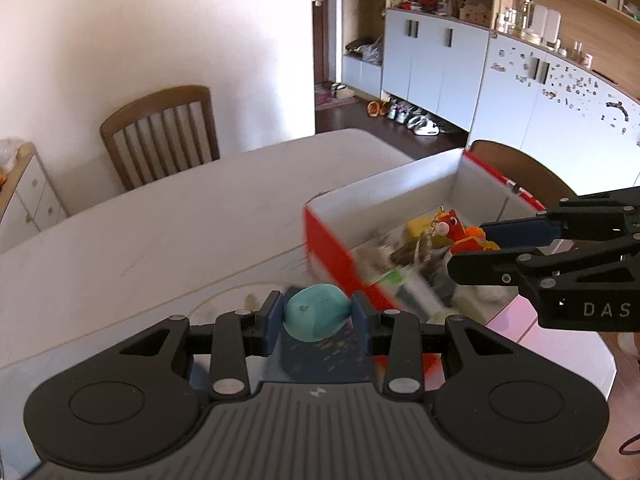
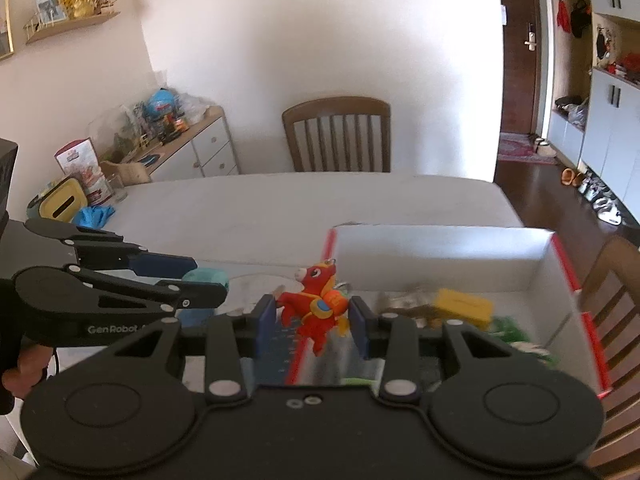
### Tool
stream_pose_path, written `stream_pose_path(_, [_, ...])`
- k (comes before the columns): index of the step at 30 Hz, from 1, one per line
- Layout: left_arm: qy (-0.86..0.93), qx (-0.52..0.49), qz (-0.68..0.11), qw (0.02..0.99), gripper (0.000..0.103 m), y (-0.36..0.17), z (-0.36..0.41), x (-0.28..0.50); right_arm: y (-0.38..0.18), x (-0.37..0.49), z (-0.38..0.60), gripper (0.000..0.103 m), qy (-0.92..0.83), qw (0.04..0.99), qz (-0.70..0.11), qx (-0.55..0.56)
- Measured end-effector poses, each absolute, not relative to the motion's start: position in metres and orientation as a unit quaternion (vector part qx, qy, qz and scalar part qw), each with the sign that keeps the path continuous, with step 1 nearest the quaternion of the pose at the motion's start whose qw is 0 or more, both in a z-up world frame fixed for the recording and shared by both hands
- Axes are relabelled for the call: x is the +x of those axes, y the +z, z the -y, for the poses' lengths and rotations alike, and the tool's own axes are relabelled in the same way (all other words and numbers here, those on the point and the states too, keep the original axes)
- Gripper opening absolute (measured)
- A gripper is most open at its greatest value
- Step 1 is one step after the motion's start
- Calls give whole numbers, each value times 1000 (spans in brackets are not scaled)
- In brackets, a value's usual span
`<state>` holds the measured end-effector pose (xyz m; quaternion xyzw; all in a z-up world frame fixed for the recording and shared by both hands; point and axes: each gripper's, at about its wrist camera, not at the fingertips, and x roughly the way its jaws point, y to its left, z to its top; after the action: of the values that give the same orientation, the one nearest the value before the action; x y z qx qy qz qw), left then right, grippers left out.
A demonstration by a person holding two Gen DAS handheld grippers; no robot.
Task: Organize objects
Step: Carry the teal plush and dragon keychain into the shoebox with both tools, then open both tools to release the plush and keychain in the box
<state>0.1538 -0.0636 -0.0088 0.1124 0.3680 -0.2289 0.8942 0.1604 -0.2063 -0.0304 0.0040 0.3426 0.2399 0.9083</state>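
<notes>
Grippers number two, one in each of the person's hands, and each is clenched on one small thing. The left gripper (image 1: 317, 314) pinches a teal rounded lump (image 1: 316, 311) between its blue pads, held above the white table (image 1: 160, 232) just beside the box's red near wall. The right gripper (image 2: 313, 316) grasps a red toy horse (image 2: 316, 300) with orange trim and a metal key ring on its head — it hangs over the near left corner of the box.

One cardboard box (image 2: 440, 252) stands open on the table, white inside, red outside. In it lie one yellow block (image 2: 460, 306), some green-and-white packets and other small items too blurred to count.

Two wooden slat-backed chairs show in the right wrist view: one at the far side of the table (image 2: 336, 136), one at the right edge (image 2: 612, 280). At the table's far left corner sit one yellow tissue holder (image 2: 62, 204) and one bunch of blue gloves (image 2: 94, 215).

Writing: "DAS" in pale letters on the right gripper's body, seen from the left wrist view, and "GenRobot" on the left gripper's body, seen from the right. Printing on the red-and-white carton (image 2: 78, 158) beyond the table is too small to read.
</notes>
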Motion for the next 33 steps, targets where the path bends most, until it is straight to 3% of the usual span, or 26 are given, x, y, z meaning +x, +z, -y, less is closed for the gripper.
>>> stream_pose_path(18, [-234,128,-362,893,36,-11,175,186,-53,188,299,38,215,911,-352,-21])
stream_pose_path(33, [-226,145,-425,865,36,-80,208,210,-116,215,301,38,216,877,-426,-48])
